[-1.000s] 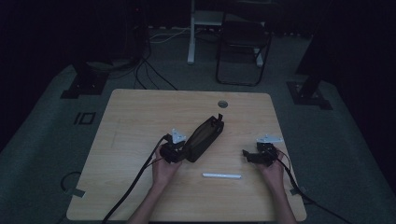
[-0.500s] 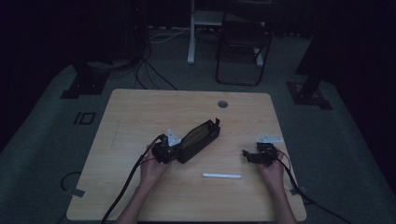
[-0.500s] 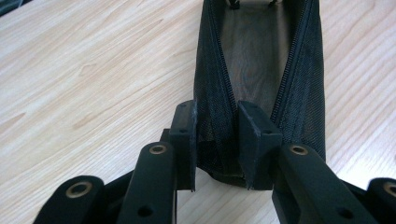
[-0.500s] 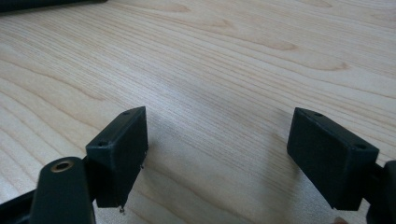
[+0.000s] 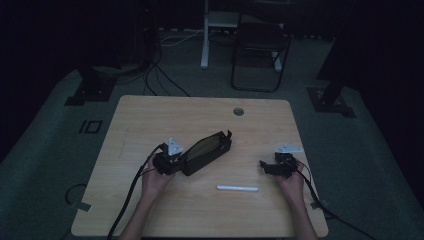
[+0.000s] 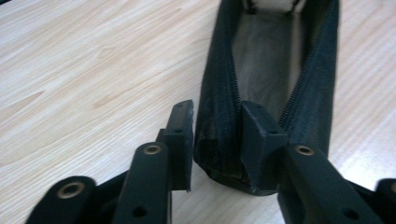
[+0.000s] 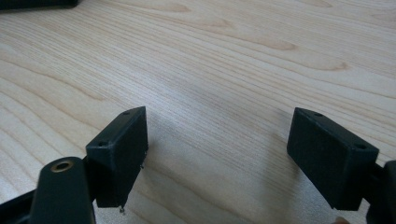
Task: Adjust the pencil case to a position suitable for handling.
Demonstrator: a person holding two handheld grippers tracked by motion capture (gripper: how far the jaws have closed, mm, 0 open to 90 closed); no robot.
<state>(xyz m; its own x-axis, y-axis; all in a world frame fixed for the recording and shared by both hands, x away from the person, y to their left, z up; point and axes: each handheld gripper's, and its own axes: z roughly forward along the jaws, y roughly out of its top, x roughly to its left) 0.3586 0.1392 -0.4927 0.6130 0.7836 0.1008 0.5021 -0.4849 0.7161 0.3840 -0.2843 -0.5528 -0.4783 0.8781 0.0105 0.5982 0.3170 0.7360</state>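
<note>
Black mesh zip pouch (image 5: 206, 152), long and unzipped, lies mid-table on the pale wood-grain table (image 5: 150, 120). Left gripper (image 6: 215, 135) is clamped on one zippered wall at its near end. Right gripper (image 7: 217, 154) is spread apart over bare wood. A slim white stick (image 5: 237, 188), possibly a pen, lies between them. The room is dark, with a chair (image 5: 260, 45) behind.

We see a light wooden table (image 5: 150, 125) with a round hole (image 5: 238, 111) near its far edge, an open black zip pouch (image 5: 207, 151) lying mid-table, a slim white stick (image 5: 237, 188) nearer us, well apart from it
</note>
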